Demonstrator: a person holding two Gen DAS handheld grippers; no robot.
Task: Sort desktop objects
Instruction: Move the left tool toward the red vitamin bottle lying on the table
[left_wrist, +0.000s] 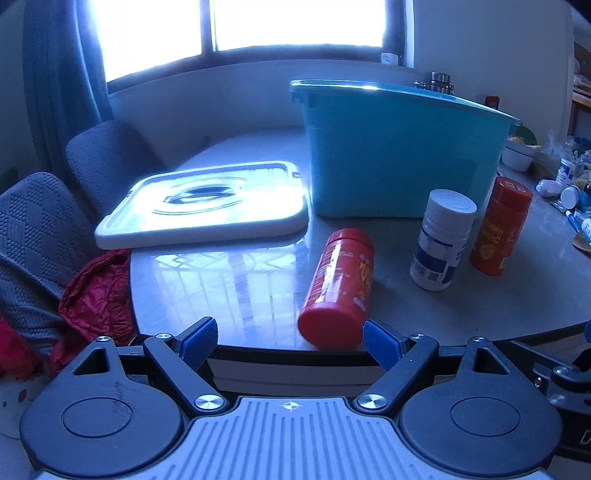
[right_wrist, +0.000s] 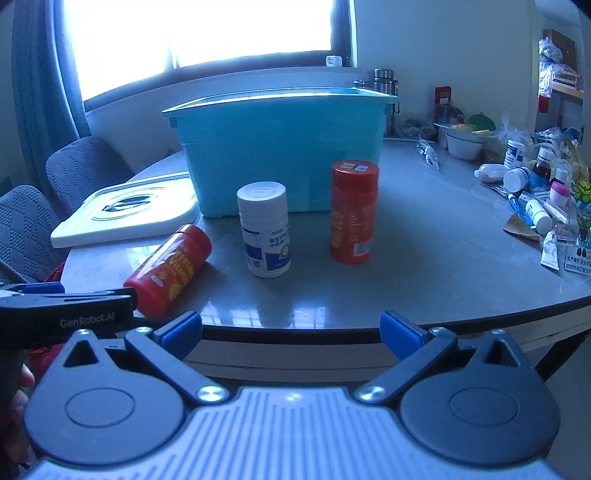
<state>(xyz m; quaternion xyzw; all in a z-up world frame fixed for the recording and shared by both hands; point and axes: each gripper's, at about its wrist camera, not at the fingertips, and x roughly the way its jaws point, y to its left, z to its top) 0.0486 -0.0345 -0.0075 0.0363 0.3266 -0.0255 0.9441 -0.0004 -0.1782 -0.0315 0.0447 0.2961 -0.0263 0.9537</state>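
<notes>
A red vitamin bottle (left_wrist: 338, 288) (right_wrist: 170, 269) lies on its side near the table's front edge. My left gripper (left_wrist: 290, 343) is open just short of its cap, with nothing between the blue pads. A white pill bottle (left_wrist: 441, 240) (right_wrist: 266, 229) and a second red bottle (left_wrist: 500, 225) (right_wrist: 352, 212) stand upright in front of the teal bin (left_wrist: 388, 155) (right_wrist: 280, 144). My right gripper (right_wrist: 291, 330) hangs open at the table edge, below the white bottle. The left gripper's black body (right_wrist: 66, 310) shows in the right wrist view.
The bin's white lid (left_wrist: 207, 203) (right_wrist: 125, 212) lies flat left of the bin. Grey chairs (left_wrist: 40, 229) and red cloth (left_wrist: 96, 295) stand off the table's left edge. Small bottles, packets and bowls (right_wrist: 532, 192) crowd the right side.
</notes>
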